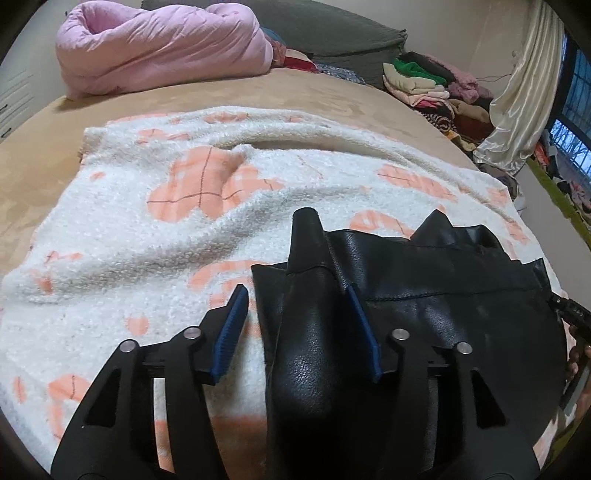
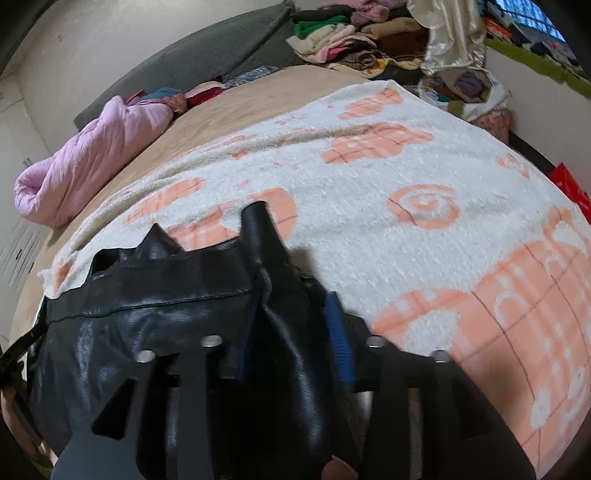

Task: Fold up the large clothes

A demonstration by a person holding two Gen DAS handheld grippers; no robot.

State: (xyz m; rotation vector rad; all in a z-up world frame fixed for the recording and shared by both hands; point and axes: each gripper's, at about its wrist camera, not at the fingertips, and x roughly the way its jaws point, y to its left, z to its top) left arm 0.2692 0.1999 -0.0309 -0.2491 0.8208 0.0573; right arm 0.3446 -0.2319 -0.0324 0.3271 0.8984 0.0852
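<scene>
A black leather garment [image 1: 424, 295] lies bunched on a white fleece blanket with orange patterns [image 1: 129, 229] spread over the bed. My left gripper [image 1: 295, 291] stands open astride a raised fold at the garment's left edge. Its left blue pad [image 1: 229, 332] is clear of the leather and its right one rests beside the fold. In the right wrist view the same garment [image 2: 147, 314] fills the lower left, over the blanket [image 2: 406, 240]. My right gripper [image 2: 293, 301] is open too, with a hump of leather loose between its blue pads [image 2: 338, 328].
A rolled pink quilt [image 1: 159, 48] [image 2: 85, 166] lies at the far side of the tan bed sheet [image 1: 295, 92]. A pile of folded clothes [image 1: 424, 85] [image 2: 351, 40] and a cream curtain [image 1: 517, 103] stand beyond the bed, with a grey headboard [image 1: 332, 33] behind.
</scene>
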